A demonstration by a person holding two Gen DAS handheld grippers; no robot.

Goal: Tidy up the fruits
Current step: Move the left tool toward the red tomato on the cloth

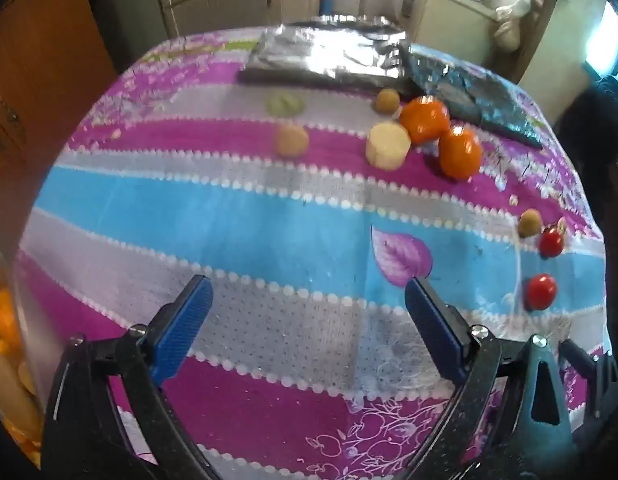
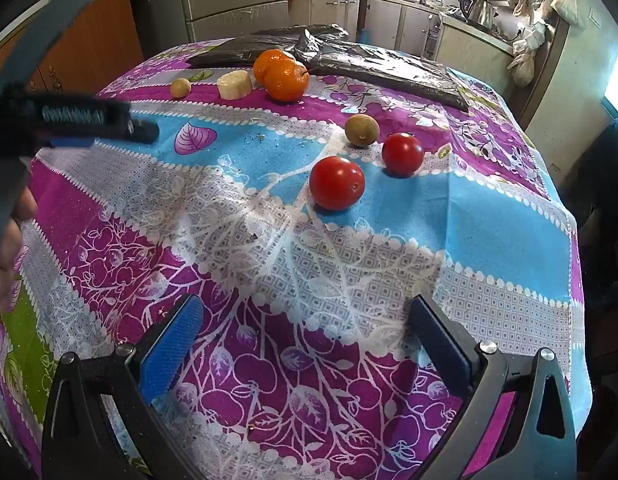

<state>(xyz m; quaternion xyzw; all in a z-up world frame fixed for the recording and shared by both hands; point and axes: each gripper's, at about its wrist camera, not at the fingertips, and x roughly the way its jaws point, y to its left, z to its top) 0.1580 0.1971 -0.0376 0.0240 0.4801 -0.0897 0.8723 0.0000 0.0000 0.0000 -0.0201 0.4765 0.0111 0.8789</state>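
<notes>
Both hand-held grippers, left [image 1: 308,300] and right [image 2: 307,320], hover spread above the surface [image 2: 269,240]; two tomatoes [image 2: 336,183], two oranges [image 2: 285,80].

In your right wrist view two tomatoes [image 2: 336,183] sat at centre on the tablecloth [image 2: 489,216], oranges [image 2: 285,79] behind them toward the top, banana piece [image 2: 234,85] left of those
</notes>
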